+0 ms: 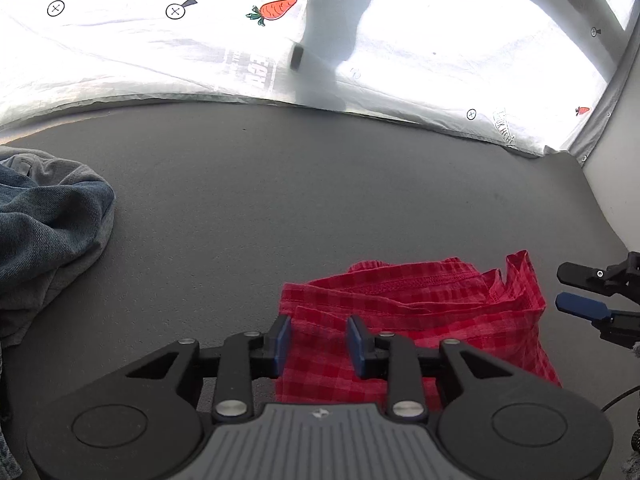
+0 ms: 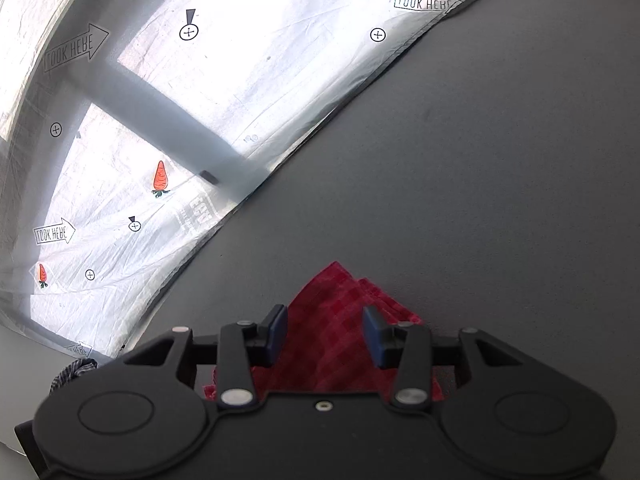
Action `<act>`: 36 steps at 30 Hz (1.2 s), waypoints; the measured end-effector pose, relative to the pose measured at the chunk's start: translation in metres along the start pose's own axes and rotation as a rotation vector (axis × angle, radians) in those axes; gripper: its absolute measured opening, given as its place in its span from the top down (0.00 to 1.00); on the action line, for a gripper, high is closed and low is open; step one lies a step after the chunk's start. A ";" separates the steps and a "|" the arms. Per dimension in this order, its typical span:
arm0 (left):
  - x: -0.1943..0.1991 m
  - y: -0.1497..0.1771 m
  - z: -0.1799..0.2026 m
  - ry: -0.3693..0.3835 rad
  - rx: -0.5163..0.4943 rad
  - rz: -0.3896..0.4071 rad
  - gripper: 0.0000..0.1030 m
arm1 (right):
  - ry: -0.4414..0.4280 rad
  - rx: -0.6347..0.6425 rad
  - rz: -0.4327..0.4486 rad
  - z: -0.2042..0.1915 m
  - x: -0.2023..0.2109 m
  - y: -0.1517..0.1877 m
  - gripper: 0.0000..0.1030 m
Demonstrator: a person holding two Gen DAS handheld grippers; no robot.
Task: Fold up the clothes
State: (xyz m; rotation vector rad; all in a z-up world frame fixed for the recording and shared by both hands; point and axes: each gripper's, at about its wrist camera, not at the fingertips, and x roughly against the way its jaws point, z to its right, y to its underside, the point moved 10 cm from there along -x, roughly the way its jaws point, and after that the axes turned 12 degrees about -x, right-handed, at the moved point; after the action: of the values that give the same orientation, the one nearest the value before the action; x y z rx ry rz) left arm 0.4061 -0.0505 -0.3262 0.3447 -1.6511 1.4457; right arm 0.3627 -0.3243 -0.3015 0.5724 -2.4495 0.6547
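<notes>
A red checked garment (image 1: 420, 312) lies folded on the dark grey table (image 1: 280, 200), near the front right. My left gripper (image 1: 319, 340) is open and hovers over the garment's left edge, holding nothing. My right gripper (image 1: 580, 290) shows at the right edge of the left wrist view, open, just beside the garment's right corner. In the right wrist view the right gripper (image 2: 325, 334) is open above a pointed corner of the red garment (image 2: 332, 320). The cloth lies between and under the fingers, not pinched.
A heap of blue denim and grey clothes (image 1: 48, 220) lies at the table's left. White printed sheeting (image 1: 160, 60) with carrots and target marks covers the floor beyond the far edge. A checked cloth (image 2: 74, 370) shows at lower left in the right wrist view.
</notes>
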 end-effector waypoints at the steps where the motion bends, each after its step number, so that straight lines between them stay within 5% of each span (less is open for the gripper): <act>1: -0.002 0.000 0.002 0.007 -0.009 0.000 0.61 | 0.008 -0.004 -0.004 0.004 0.002 0.002 0.58; 5: -0.016 0.004 0.003 -0.001 -0.024 -0.038 0.60 | 0.038 -0.008 -0.022 0.016 0.006 0.013 0.58; 6: -0.018 0.006 0.001 -0.007 -0.015 -0.048 0.87 | 0.044 -0.010 -0.028 0.019 0.007 0.016 0.58; 7: -0.018 0.007 0.000 -0.010 -0.005 -0.042 0.99 | 0.048 -0.014 -0.034 0.021 0.007 0.019 0.58; 8: -0.017 0.006 -0.001 -0.012 0.002 -0.028 0.99 | 0.050 -0.018 -0.039 0.023 0.007 0.021 0.58; 15: 0.008 -0.011 -0.027 -0.061 0.115 0.091 0.99 | 0.073 -0.007 -0.051 0.029 0.008 0.030 0.58; 23: 0.002 0.005 -0.065 -0.162 0.309 0.022 0.91 | 0.152 0.140 -0.040 0.029 0.008 0.033 0.58; 27: 0.020 0.007 -0.050 -0.128 0.290 0.070 0.87 | 0.188 0.327 -0.010 0.013 0.008 0.037 0.57; 29: 0.029 0.006 -0.032 -0.071 0.260 0.104 0.87 | 0.157 0.428 -0.005 0.000 0.007 0.044 0.74; 31: 0.031 0.005 -0.005 0.008 0.186 0.092 0.86 | 0.107 0.486 -0.029 -0.013 0.002 0.054 0.84; 36: 0.018 0.009 0.058 0.089 -0.021 0.063 0.78 | 0.078 0.664 -0.096 -0.037 -0.017 0.087 0.86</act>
State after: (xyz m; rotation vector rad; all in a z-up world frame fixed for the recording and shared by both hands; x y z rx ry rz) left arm 0.3645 -0.0941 -0.3144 0.2155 -1.6168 1.4687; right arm 0.3451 -0.2306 -0.3121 0.8823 -2.0843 1.4312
